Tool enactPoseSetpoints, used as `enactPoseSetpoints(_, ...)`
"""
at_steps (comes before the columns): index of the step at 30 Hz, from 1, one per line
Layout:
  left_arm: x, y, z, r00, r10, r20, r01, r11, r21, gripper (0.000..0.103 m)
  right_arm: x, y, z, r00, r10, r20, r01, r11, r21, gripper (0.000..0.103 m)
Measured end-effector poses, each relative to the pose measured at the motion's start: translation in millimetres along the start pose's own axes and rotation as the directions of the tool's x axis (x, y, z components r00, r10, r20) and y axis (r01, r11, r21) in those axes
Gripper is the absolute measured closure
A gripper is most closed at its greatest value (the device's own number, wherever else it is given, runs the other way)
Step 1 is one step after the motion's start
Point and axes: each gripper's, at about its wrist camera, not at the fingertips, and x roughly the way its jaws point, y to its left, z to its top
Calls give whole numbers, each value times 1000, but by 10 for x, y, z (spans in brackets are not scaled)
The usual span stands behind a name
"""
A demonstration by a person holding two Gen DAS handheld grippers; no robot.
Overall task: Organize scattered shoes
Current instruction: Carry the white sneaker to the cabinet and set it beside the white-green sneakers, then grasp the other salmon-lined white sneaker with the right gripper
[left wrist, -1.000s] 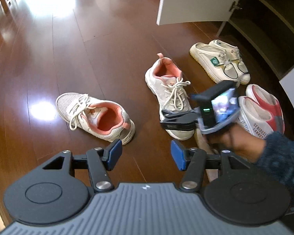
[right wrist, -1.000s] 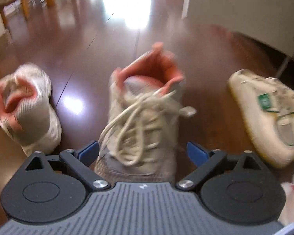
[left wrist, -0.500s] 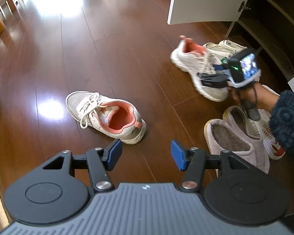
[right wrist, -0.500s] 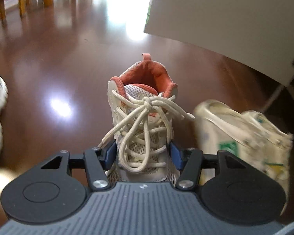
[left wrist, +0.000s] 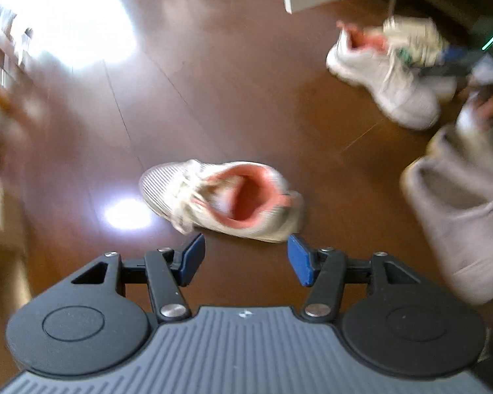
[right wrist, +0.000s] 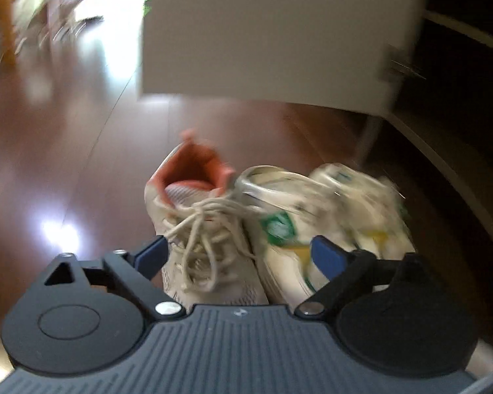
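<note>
A white sneaker with a coral lining [left wrist: 226, 200] lies on its side on the wooden floor just ahead of my open, empty left gripper [left wrist: 245, 259]. Its mate [right wrist: 200, 229] stands on the floor beside a pair of cream slip-on shoes with green patches [right wrist: 328, 216], near the shoe cabinet; the mate also shows in the left wrist view [left wrist: 384, 75]. My right gripper [right wrist: 238, 256] is open, its fingers spread on either side of the mate's toe and the nearest cream shoe. The right gripper shows blurred at the far right of the left wrist view [left wrist: 460, 62].
A white cabinet door [right wrist: 272, 32] hangs open above the shoes, with dark cabinet shelves [right wrist: 460, 124] to the right. Grey slippers [left wrist: 460, 203] lie at the right of the left view. Wooden furniture legs [right wrist: 6, 26] stand far left.
My right gripper carried the coral-lined sneaker to the cream pair by the cabinet and opened, letting it go. My left gripper moved closer to the other sneaker.
</note>
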Motion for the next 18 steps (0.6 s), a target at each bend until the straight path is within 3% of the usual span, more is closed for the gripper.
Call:
enactPoseSetpoints(2,213,-26,58,997,41,59,-52,979,198,43,-340,-244,-79,998,57,10,-57,991,119,8)
enactPoseSetpoints(4,331,-80,101,995,35,93,-63,945,321,43,-681,-482,-213,997,71,10,-72,985,160,8)
enactPoseSetpoints(5,434,-125,139,995,8,98,-48,910,412,43,-800,-577,-266,998,67,10,-68,984,165,8)
enactPoseSetpoints(6,601,-190,196,996,-29,81,-18,850,527,43,-894,-655,-302,998,54,9,-55,985,163,8)
enactPoseSetpoints(8,875,-291,260,999,-37,15,19,768,641,43,-1137,-793,-364,1000,13,-2,-12,986,166,8)
enactPoseSetpoints(10,1072,-378,297,1000,-13,-22,25,702,712,42,-1321,-898,-404,1000,-21,-16,24,984,177,7)
enactPoseSetpoints(12,1311,-465,312,999,42,-32,0,612,791,42,-1413,-982,-430,999,-35,-27,40,977,208,7)
enactPoseSetpoints(13,1422,-506,331,997,60,-44,2,575,818,54,-1444,-1020,-437,999,-33,-36,41,970,238,7)
enactPoseSetpoints(14,1516,-541,388,995,68,-76,24,572,820,76,-1460,-1040,-441,999,-31,-43,41,966,255,7)
enactPoseSetpoints(15,1580,-563,469,991,75,-108,42,597,802,78,-1459,-1035,-446,998,-24,-50,36,964,264,7)
enactPoseSetpoints(16,1598,-542,582,989,61,-136,64,648,759,78,-1469,-1020,-455,998,-16,-60,32,961,273,7)
enactPoseSetpoints(18,1631,-399,964,977,-12,-212,133,811,569,78,-1447,-947,-476,997,4,-74,16,963,270,7)
